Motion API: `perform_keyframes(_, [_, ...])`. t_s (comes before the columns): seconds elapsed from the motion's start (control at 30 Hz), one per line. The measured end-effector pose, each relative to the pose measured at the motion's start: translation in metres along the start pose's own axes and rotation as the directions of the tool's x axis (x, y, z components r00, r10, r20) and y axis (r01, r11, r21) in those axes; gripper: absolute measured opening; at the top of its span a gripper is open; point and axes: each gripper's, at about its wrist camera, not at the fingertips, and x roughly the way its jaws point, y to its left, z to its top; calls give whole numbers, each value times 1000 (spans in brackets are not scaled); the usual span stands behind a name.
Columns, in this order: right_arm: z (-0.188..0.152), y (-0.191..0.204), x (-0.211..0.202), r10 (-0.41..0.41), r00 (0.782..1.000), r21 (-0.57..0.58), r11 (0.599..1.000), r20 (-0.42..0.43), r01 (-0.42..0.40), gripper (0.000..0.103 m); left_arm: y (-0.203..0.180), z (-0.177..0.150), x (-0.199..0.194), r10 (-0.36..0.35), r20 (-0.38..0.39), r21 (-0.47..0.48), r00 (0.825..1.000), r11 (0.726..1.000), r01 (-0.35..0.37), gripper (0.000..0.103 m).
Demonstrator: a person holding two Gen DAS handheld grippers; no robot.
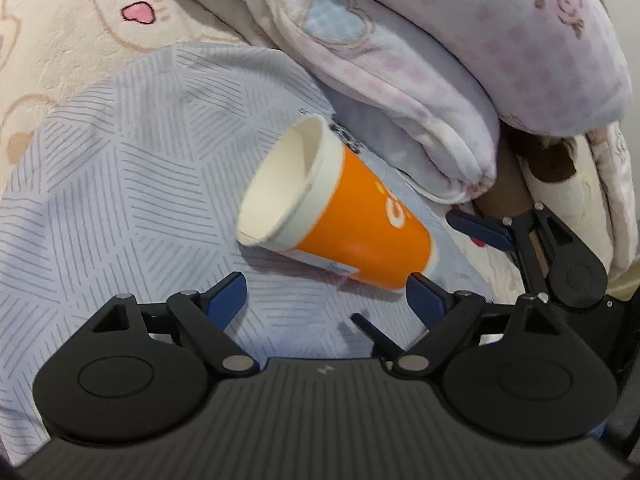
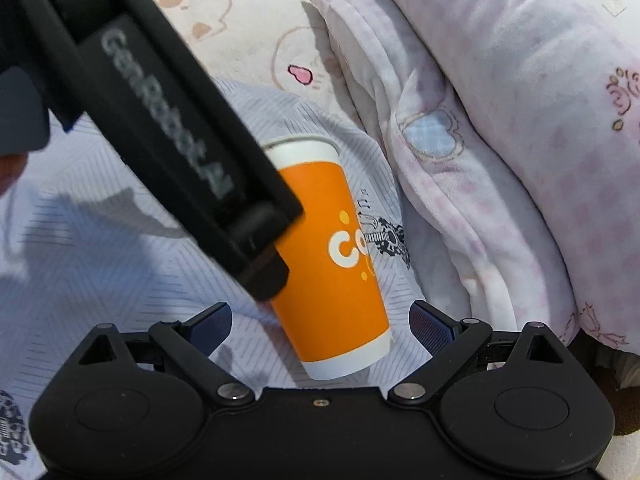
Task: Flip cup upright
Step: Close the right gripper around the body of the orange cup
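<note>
An orange paper cup (image 1: 352, 216) with a white rim lies on its side on a pale striped cloth (image 1: 132, 168), mouth toward the upper left. My left gripper (image 1: 326, 300) is open just in front of the cup, its right fingertip near the cup's base. In the right wrist view the cup (image 2: 336, 272) lies with its base toward the camera, between the open fingers of my right gripper (image 2: 320, 320), not clamped. The left gripper's black body (image 2: 168, 128) crosses that view and hides the cup's left side. The right gripper's fingers (image 1: 480, 228) show at the cup's base.
Folded pink and white fleece blankets (image 1: 440, 72) are piled right behind and to the right of the cup. A cream blanket with a pink heart (image 1: 138, 12) lies beyond the striped cloth.
</note>
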Motion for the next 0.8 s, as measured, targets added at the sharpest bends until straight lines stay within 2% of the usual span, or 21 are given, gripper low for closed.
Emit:
perform_keyframes(0.2, [-1, -4, 12, 8, 1000, -17, 1000, -12, -8, 96, 5, 4, 2, -8, 6, -14, 1000, 1000, 8, 84])
perform_keyframes(0.37, [5, -6, 19, 48, 999, -36, 998, -20, -49, 96, 7, 2, 5, -15, 10, -11, 1000, 1000, 15, 80])
perform_keyframes(0.57, [6, -5, 25, 49, 998, -24, 998, -36, -50, 78, 15, 5, 3, -15, 18, -36, 1000, 999, 16, 78])
perform_keyframes(0.7, [11, -16, 26, 84, 995, 74, 994, -53, -80, 76, 14, 5, 3, -25, 16, -33, 1000, 999, 26, 78])
perform_keyframes(0.8, [14, -23, 20, 151, 987, 200, 970, -56, -137, 76, 10, 3, 2, -31, 11, -18, 999, 999, 31, 78])
